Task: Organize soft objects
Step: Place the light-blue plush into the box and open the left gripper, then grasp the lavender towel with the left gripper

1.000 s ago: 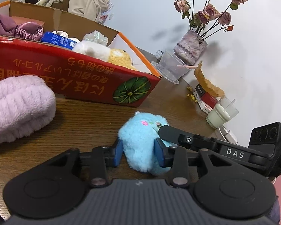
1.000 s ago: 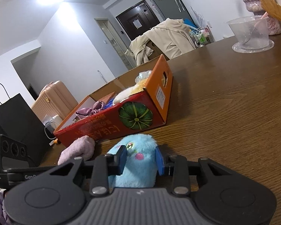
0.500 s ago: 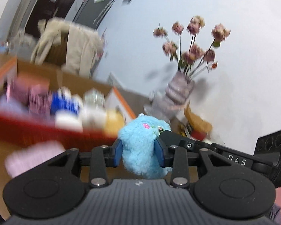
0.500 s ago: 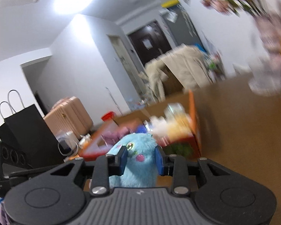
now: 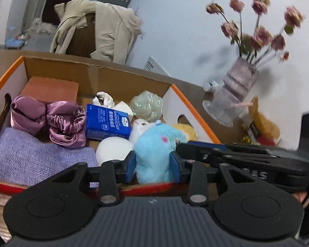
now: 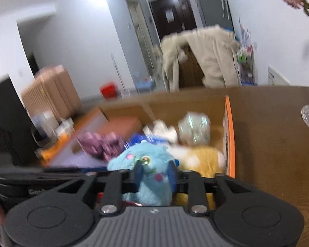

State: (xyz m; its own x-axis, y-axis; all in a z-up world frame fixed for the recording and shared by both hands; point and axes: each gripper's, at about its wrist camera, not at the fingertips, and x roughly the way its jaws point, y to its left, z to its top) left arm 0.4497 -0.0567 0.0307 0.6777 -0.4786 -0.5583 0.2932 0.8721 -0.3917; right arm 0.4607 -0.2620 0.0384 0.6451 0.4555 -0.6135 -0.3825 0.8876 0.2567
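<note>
A fluffy blue plush toy is held off the table by both grippers, over the near wall of the open red-and-orange cardboard box. My left gripper is shut on the toy's body, its blue pads pressing into the fur. My right gripper grips the same toy from the other side. Its jaws are closing and squeeze the fur in below the face. In the left wrist view the right gripper's black fingers reach in from the right.
The box holds a purple satin scrunchie, a blue tissue pack, a lilac cloth, a white ball and a yellow plush. A vase of dried roses stands right of it on the wooden table.
Both grippers lifted the blue plush off the table and carried it over the box's near wall. The right jaws have narrowed on it. The pink fluffy bundle has left view.
</note>
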